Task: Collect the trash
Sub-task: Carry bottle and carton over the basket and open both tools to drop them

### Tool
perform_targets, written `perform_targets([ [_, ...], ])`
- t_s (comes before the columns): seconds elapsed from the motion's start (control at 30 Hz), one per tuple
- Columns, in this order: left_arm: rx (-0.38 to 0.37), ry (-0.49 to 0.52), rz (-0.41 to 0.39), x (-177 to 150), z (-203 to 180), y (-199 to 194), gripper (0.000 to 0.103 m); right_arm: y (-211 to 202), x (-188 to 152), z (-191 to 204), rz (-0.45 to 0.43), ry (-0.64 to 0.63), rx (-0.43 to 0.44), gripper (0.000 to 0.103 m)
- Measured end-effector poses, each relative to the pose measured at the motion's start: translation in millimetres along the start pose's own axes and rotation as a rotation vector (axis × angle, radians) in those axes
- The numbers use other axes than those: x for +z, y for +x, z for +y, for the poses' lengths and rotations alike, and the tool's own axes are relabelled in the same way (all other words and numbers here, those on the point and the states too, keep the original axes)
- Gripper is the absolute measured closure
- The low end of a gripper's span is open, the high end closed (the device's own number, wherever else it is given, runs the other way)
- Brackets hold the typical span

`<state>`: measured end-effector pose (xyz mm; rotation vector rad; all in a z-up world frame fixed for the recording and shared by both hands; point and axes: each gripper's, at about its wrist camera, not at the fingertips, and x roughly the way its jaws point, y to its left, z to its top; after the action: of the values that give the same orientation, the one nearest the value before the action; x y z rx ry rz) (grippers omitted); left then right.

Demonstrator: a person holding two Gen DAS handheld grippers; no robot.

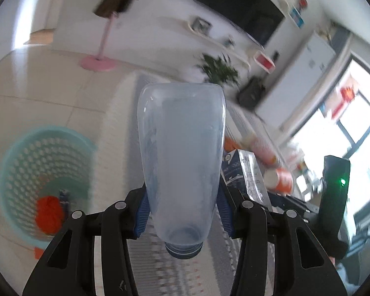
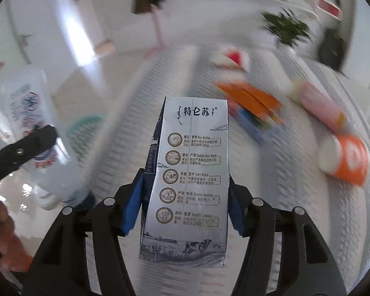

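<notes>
My left gripper [image 1: 182, 212] is shut on a clear plastic bottle [image 1: 182, 153], held cap toward the camera, above the rug. The same bottle [image 2: 34, 133] and the left gripper's fingers [image 2: 29, 145] show at the left of the right wrist view. My right gripper [image 2: 185, 204] is shut on a white and blue milk carton [image 2: 192, 185]; the carton [image 1: 244, 172] also shows just right of the bottle in the left wrist view. A teal perforated basket [image 1: 44, 182] stands on the floor at the lower left, with an orange item [image 1: 49, 214] inside.
On the striped rug [image 2: 296, 197] lie an orange cup [image 2: 345, 157], a pink tube [image 2: 318, 106], an orange and blue box [image 2: 254, 106] and a red and white pack [image 2: 231, 59]. A pink lamp stand [image 1: 98, 59], a plant [image 1: 219, 70] and a TV [image 1: 241, 5] are beyond.
</notes>
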<state>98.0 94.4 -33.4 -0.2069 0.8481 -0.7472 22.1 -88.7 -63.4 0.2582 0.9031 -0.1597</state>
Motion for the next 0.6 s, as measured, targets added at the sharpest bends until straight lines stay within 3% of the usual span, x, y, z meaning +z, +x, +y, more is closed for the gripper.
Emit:
perform_targets([
  [0.17,0.093,-0.076,-0.109,33.6,46.9,-57.1,0.058,-10.5,31.3,65.4,-0.072,-0.09,0.121,0.047],
  [0.33,0.226,-0.109,-0.15,51.9,94.2,-77.6,0.058,0.2,50.5,127.5,-0.086,-0.174,0.186,0.046],
  [0.43,0.31,-0.149,-0.134,50.3,122.8,-68.9,0.058,13.0,51.9,153.6,-0.077,-0.209,0.205,0.046],
  [0.6,0.337,-0.221,-0.058,42.0,157.2,-39.8,0.058,53.6,50.1,185.8,-0.002,-0.23,0.213,0.046],
])
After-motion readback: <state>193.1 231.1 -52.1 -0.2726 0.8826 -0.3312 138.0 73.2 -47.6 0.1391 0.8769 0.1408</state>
